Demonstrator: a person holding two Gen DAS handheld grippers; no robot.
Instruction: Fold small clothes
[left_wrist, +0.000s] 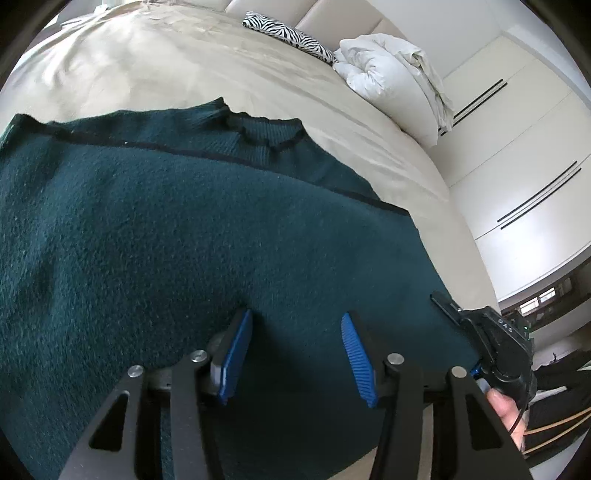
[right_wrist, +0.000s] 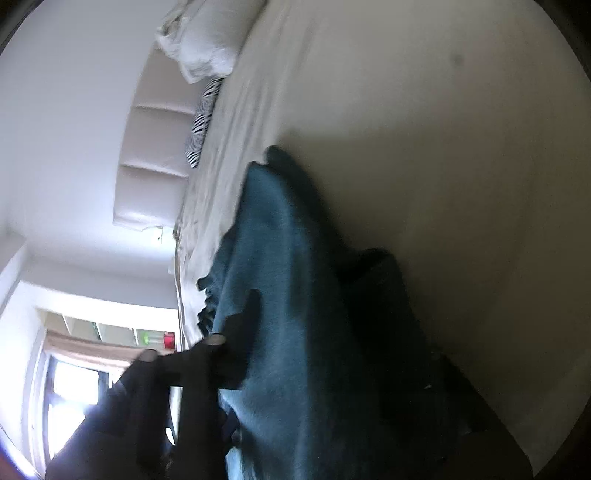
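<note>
Dark green sweater (left_wrist: 155, 229) flat on bed (left_wrist: 155, 62), collar far from left tool (left_wrist: 295, 325). Left tool apart, pads resting on knit. Right tool (right_wrist: 258, 369) clamped on sweater's edge, nearer for the fold.

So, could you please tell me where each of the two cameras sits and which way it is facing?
Left wrist: sits on the left hand-held gripper, looking down along its open blue pads at the green sweater spread on the bed; a fingertip shows at lower right.
Right wrist: sits on the right hand-held gripper, rolled sideways, looking along the sweater's lifted cloth toward the headboard; no hand shows.
Shared: sweater, bed, zebra pillow, white duvet.
</note>
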